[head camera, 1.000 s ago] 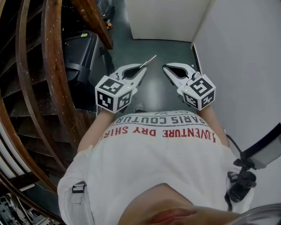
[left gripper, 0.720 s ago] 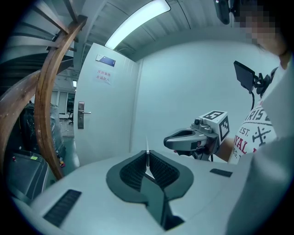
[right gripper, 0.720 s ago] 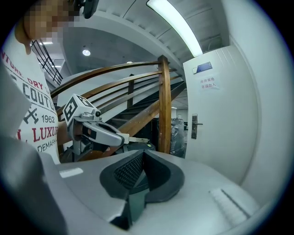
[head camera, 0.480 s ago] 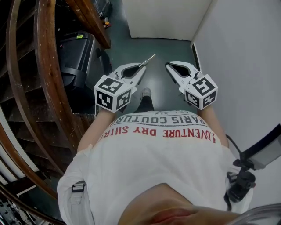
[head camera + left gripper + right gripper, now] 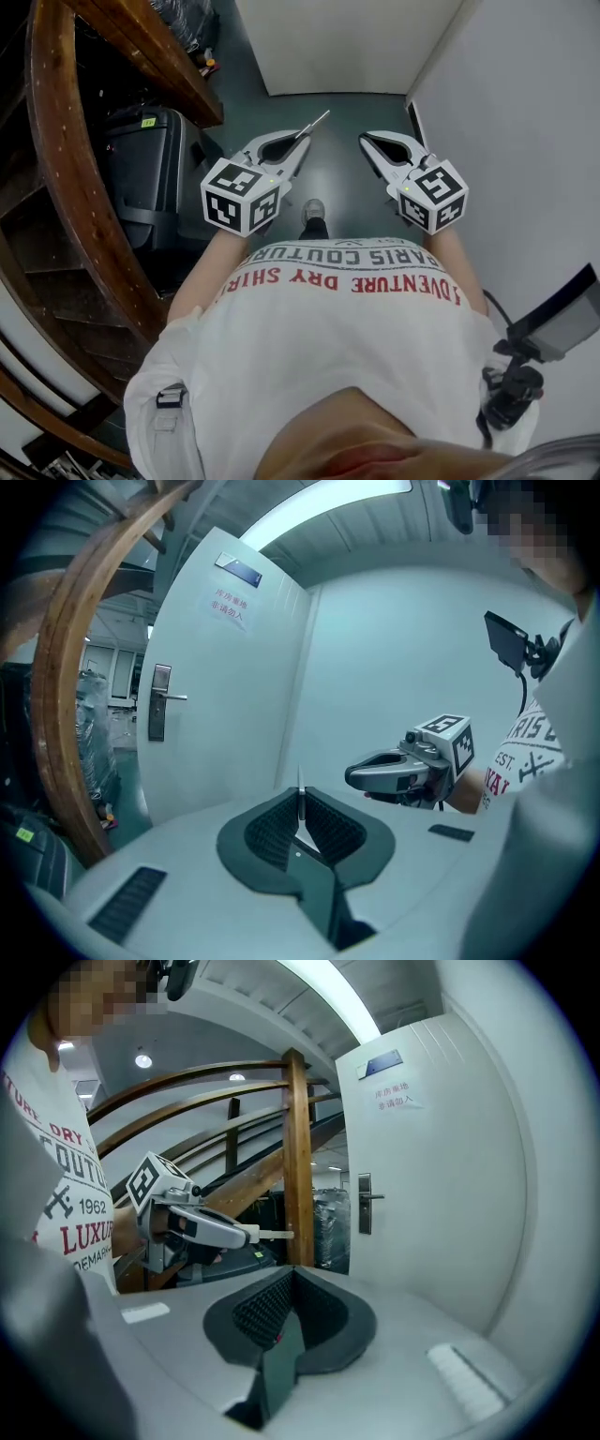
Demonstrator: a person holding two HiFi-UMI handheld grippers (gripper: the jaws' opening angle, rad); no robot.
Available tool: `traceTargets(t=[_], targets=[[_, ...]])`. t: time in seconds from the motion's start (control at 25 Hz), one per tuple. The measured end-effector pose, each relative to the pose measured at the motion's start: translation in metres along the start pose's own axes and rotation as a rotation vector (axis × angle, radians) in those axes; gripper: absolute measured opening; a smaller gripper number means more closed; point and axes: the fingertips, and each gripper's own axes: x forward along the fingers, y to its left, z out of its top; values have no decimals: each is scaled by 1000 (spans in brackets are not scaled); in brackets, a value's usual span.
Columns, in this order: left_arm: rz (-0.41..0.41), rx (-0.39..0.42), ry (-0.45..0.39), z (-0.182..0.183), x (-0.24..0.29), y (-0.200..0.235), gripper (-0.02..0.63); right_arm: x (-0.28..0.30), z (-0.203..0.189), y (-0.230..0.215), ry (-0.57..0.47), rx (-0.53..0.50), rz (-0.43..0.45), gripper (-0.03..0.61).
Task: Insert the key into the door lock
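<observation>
moved: door (image 5: 225, 667) nearer, stair rail (image 5: 66, 159) slid back | left gripper (image 5: 302, 141) clamped on key (image 5: 316, 121) | right gripper (image 5: 367, 142) closed, empty

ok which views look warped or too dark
Head view: dim, the curved brown wooden staircase sinks into shadow. Left gripper view: fisheye bows the white door; the long ceiling light strip blows out. Right gripper view: same bowing, brighter, no obvious blur.
</observation>
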Motion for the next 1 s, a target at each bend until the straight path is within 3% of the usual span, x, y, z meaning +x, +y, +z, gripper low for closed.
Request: traceTargets(t=[0.24, 0.44, 0.76, 1.0], targets=[[-31, -40, -23, 75, 59, 114, 21, 97, 61, -96, 38, -46, -36, 3], [-43, -4, -54, 119, 86, 171, 21, 143, 98, -139, 1, -66, -61, 3], [-15, -6, -61, 123, 99, 224, 21, 192, 92, -159, -10, -75, -41, 3], [19, -22, -57, 134, 106, 251, 21, 225, 122, -173, -37, -101, 24, 3]])
